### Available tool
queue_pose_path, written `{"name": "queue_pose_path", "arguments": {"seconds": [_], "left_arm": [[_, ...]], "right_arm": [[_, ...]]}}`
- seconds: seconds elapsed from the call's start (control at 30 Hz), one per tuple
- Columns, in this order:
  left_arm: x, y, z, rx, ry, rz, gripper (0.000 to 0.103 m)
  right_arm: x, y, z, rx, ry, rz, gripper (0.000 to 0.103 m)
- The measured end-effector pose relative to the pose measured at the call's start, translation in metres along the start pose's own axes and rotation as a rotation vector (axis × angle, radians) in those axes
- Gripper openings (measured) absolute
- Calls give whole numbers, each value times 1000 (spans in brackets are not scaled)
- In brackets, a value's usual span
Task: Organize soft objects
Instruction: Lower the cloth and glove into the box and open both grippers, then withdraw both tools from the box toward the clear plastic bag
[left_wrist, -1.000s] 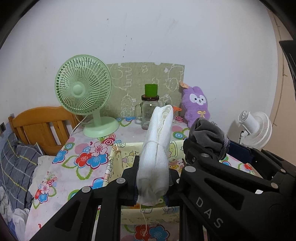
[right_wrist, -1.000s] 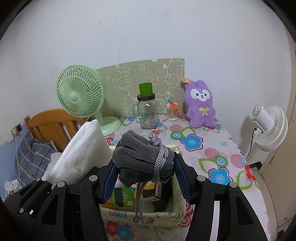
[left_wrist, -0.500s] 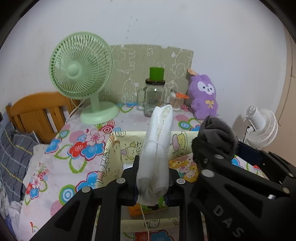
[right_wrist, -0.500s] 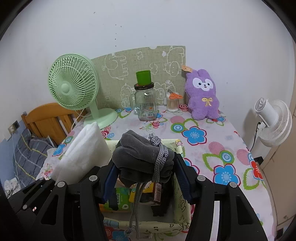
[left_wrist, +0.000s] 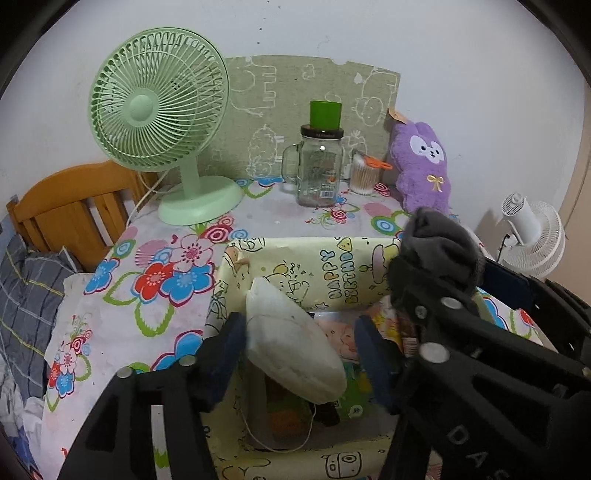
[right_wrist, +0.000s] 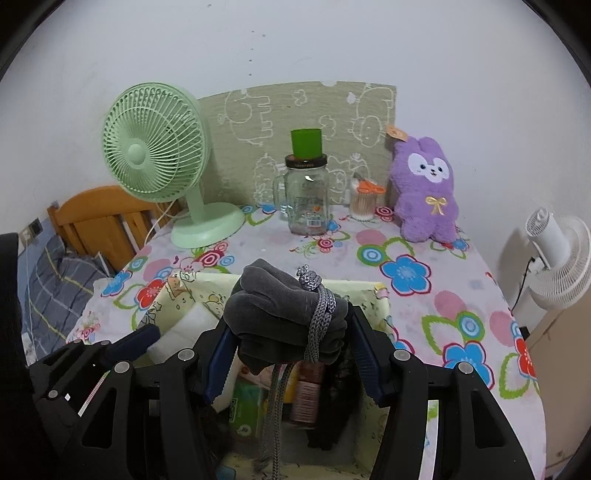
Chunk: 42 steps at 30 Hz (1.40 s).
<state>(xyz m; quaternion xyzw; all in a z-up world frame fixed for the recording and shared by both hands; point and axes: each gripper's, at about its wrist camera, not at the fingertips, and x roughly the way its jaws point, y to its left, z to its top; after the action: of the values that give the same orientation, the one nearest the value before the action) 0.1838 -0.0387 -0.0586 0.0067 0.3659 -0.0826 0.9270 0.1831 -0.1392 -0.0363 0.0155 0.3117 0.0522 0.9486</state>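
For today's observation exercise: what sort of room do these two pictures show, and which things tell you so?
Most likely a bedroom at home. A wooden bed frame with checked bedding stands beside a table with a flowered cloth, which bears a purple plush rabbit and a green desk fan.

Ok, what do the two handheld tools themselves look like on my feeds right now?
Both match: matte black plastic frames with triangular cut-outs and round silver bolt heads. The left tool and right tool each carry dark blue ribbed pads on the inner faces of the fingers. White letters "DA" show on the right tool's frame in the left view. No cables or sleeves visible.
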Motion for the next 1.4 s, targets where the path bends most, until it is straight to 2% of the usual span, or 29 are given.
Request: {"name": "queue_pose_path", "arguments": {"seconds": [0.17, 0.23, 0.43, 0.5, 0.57, 0.63, 0.93, 1.13, 1.4], "left_arm": [[-3, 0, 1, 16, -8, -16, 78], [-2, 1, 1, 16, -7, -20, 80], [1, 2, 1, 17, 2, -18, 81], [0, 2, 1, 17, -1, -20, 81], [-3, 1, 1, 21, -12, -18, 81], [-6, 0, 2, 23, -19, -23, 81], [-18, -9, 1, 40, -39, -2, 91], [-33, -15, -3, 41, -64, -21, 93], [-56, -22, -10, 50, -97, -25, 96]], "right_arm": [[7, 3, 2, -14, -3, 18, 61], [10, 5, 3, -21, -9, 38, 61], [20, 9, 5, -43, 1, 24, 63], [19, 9, 5, -38, 8, 20, 71], [16, 7, 4, -25, -3, 28, 85], [12, 6, 4, -19, -13, 36, 90], [-4, -3, 1, 11, -5, 37, 92], [-25, -8, -2, 15, -29, 18, 96], [-54, -10, -8, 22, -61, 0, 97]]}}
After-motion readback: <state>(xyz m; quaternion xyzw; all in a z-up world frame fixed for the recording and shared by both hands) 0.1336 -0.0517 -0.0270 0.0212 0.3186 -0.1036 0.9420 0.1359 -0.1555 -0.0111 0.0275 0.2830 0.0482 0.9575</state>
